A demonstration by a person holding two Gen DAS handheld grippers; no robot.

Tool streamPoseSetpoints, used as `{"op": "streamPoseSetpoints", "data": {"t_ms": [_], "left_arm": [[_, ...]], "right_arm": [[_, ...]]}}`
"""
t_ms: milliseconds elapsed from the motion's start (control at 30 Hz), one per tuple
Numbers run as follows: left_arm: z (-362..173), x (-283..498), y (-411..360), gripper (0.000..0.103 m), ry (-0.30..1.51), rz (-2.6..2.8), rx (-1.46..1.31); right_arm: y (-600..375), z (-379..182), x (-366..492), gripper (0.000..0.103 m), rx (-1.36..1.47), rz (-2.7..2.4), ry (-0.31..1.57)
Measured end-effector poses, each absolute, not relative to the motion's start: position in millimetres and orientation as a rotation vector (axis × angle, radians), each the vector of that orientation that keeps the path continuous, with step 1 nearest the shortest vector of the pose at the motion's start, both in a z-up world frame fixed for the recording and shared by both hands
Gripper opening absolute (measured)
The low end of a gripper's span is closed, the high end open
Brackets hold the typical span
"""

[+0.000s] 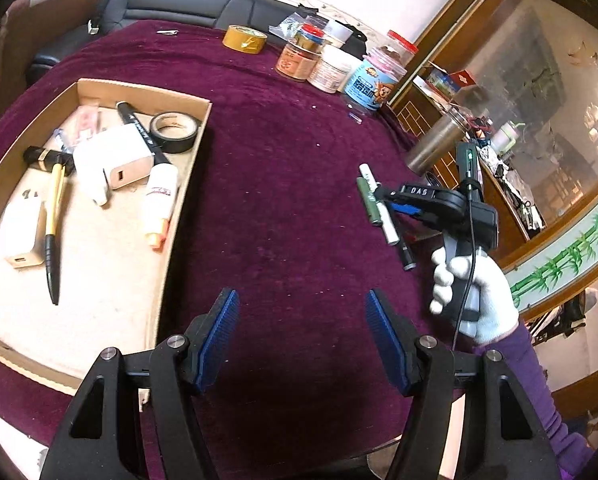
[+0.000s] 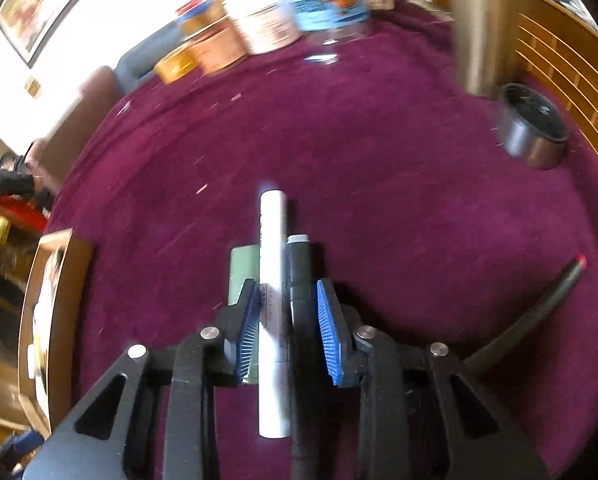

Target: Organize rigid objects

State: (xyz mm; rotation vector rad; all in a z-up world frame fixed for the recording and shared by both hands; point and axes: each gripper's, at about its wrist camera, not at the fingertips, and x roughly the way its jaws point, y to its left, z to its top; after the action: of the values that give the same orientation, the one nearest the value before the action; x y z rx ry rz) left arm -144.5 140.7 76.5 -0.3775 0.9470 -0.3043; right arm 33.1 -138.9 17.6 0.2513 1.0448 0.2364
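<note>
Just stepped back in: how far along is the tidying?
Done: chargers, pens and black tape lie in the cardboard tray. In hand: right claw straddles a white pen and black pen. Left: green stick, red-tipped pencil, tape roll.

Pens (image 1: 381,210) right of box (image 1: 187,168)
</note>
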Motion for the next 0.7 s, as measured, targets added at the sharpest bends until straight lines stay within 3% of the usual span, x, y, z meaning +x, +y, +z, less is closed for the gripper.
{"op": "streamPoseSetpoints", "data": {"t_ms": [167,700], "left_arm": [[69.3,-142.3,147.2,0.059,0.957,-0.303,-0.399],[60.0,-108.0,104.3,0.059,0.994,-0.304,-0.29]], "right_arm": [[-123.8,13.5,9.7,0.026,0.281,0.369,1.106],[-150.9,14.8,-12.0,0.028,0.167,0.278,0.896]]}}
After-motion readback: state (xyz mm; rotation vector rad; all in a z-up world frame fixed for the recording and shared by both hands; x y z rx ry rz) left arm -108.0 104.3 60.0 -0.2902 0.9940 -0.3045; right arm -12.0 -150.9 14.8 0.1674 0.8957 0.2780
